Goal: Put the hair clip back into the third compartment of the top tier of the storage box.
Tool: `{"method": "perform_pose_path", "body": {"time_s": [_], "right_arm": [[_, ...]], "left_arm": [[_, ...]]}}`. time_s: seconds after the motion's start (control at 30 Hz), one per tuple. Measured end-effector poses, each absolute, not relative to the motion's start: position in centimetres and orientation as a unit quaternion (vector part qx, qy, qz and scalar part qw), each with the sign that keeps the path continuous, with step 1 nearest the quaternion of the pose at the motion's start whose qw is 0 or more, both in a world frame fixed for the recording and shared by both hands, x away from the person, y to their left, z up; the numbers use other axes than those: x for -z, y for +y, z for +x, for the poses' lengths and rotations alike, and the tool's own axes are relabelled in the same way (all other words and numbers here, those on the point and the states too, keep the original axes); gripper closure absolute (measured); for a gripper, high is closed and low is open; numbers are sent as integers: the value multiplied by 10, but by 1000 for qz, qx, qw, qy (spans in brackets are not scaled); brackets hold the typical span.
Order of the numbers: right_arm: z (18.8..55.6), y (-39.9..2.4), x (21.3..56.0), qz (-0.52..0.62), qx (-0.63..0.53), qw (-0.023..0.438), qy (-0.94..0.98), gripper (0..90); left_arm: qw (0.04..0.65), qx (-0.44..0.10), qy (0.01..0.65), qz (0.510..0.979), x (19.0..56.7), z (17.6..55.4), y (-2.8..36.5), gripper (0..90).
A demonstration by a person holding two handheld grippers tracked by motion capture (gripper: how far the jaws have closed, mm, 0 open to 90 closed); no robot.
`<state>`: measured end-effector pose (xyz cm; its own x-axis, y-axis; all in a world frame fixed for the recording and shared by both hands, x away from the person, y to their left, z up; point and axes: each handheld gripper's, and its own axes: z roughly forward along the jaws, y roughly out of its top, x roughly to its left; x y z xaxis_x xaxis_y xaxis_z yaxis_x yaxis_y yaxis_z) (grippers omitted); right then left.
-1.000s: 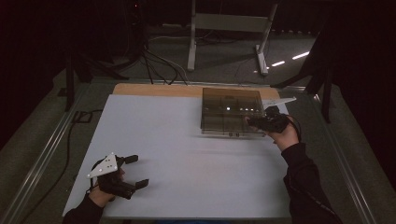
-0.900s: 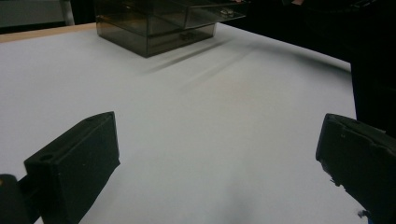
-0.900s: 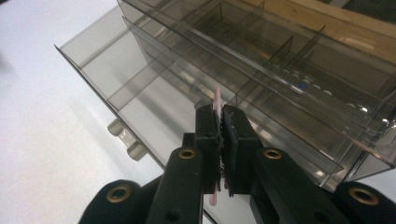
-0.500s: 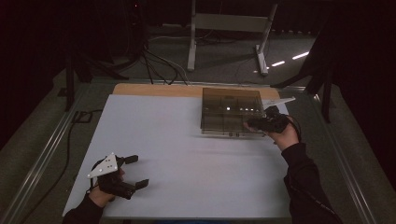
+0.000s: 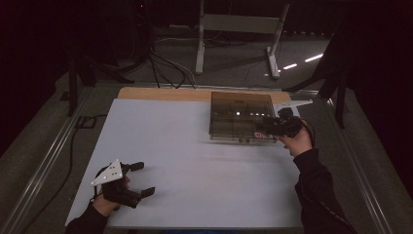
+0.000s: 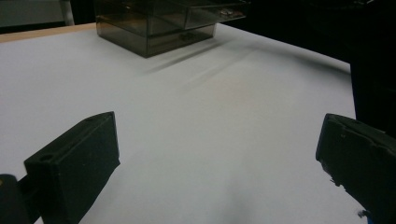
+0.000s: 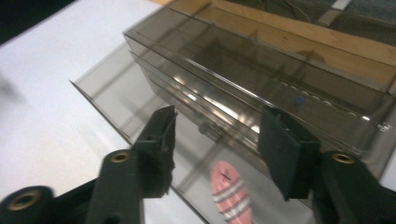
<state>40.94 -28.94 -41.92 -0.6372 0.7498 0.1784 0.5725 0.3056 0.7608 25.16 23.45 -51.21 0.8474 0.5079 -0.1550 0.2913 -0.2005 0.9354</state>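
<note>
A smoky transparent drawer box [image 5: 238, 114] stands at the table's back right. In the right gripper view its lower drawer [image 7: 116, 93] is pulled out from the box [image 7: 280, 79], and a pink striped piece [image 7: 231, 191] lies in one compartment. My right gripper [image 5: 259, 130] is at the box's front right corner. Its jaws have just been opening, and the right gripper [image 7: 220, 122] now stands open above the drawer, touching nothing. My left gripper [image 5: 142, 179] rests near the table's front left corner; the left gripper [image 6: 217, 135] is wide open with nothing between its jaws.
The white table top [image 5: 185, 146] stretches between the two hands. A wooden strip [image 5: 160, 93] runs along the far edge. Metal rails flank the table, and a stand [image 5: 234, 29] and cables sit on the floor behind.
The right gripper's jaws look a little wider apart at the box's front. Both hands keep their places.
</note>
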Motion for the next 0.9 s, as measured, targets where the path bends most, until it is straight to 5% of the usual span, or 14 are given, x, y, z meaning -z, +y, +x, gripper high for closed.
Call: {"method": "perform_pose_path", "body": {"time_s": [0.9], "right_arm": [[390, -236, 385, 348, -472, 85, 805, 14]], "left_arm": [[577, -94, 263, 768, 512, 251, 236, 4]]}}
